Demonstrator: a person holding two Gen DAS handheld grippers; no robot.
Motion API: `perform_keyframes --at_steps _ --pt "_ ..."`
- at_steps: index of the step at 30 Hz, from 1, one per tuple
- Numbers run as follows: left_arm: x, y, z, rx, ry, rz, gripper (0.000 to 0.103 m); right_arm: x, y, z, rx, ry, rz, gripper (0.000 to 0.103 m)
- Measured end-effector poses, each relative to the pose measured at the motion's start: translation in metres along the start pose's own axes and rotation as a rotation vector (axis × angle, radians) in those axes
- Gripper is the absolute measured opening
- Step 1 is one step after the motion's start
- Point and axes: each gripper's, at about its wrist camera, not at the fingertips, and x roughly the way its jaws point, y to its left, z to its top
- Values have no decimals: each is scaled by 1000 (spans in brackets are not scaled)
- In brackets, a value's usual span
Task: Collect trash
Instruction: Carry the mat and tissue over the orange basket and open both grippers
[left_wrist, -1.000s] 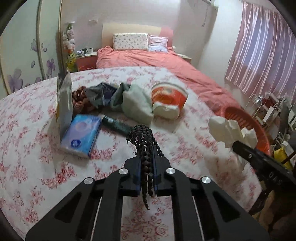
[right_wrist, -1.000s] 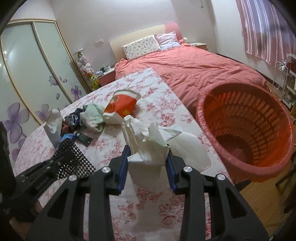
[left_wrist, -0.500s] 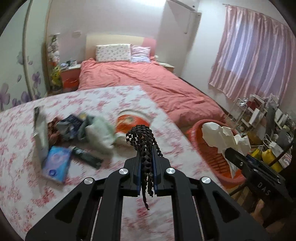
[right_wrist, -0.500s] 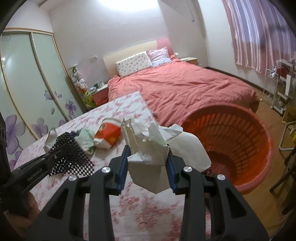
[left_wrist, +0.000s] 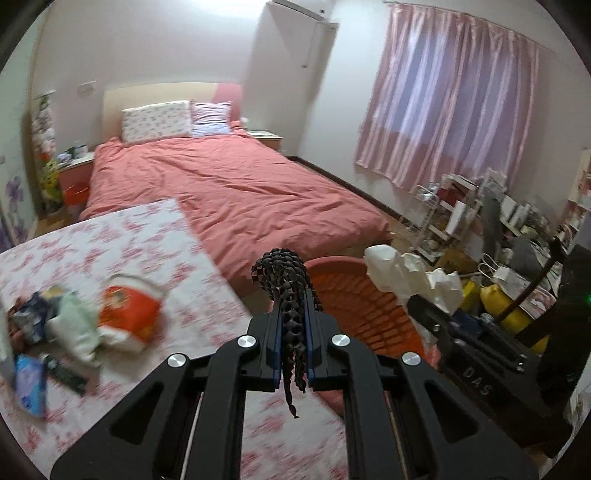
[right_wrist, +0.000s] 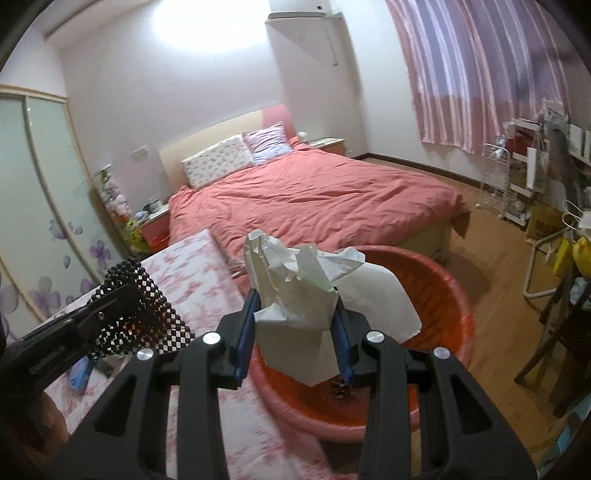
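My left gripper (left_wrist: 293, 325) is shut on a black net mesh (left_wrist: 284, 280), held above the table's right edge beside the red basket (left_wrist: 354, 295). It also shows in the right wrist view, where the mesh (right_wrist: 140, 314) hangs at the left. My right gripper (right_wrist: 295, 317) is shut on crumpled white paper (right_wrist: 299, 288) and holds it over the red basket (right_wrist: 443, 295). The paper (left_wrist: 406, 273) also shows in the left wrist view, above the basket's far side.
On the floral table (left_wrist: 110, 240) lie a red-and-white bag (left_wrist: 125, 317), a pale green cloth (left_wrist: 74, 325), a blue tissue pack (left_wrist: 29, 384) and a dark wrapper (left_wrist: 66, 376). A bed (right_wrist: 314, 195) stands behind. Cluttered shelves (left_wrist: 461, 214) stand at the right.
Both grippers have swung right, away from the table's clutter and toward the red basket. The paper is now over the basket's opening. Both grips are unchanged.
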Motion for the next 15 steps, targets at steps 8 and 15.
perform_keyframes --at_steps 8,15 --pt "40 -26 1 36 43 -62 9 18 -34 7 35 2 -45 37" --pt "60 -36 -4 46 78 -84 9 32 -50 8 56 11 -57 37"
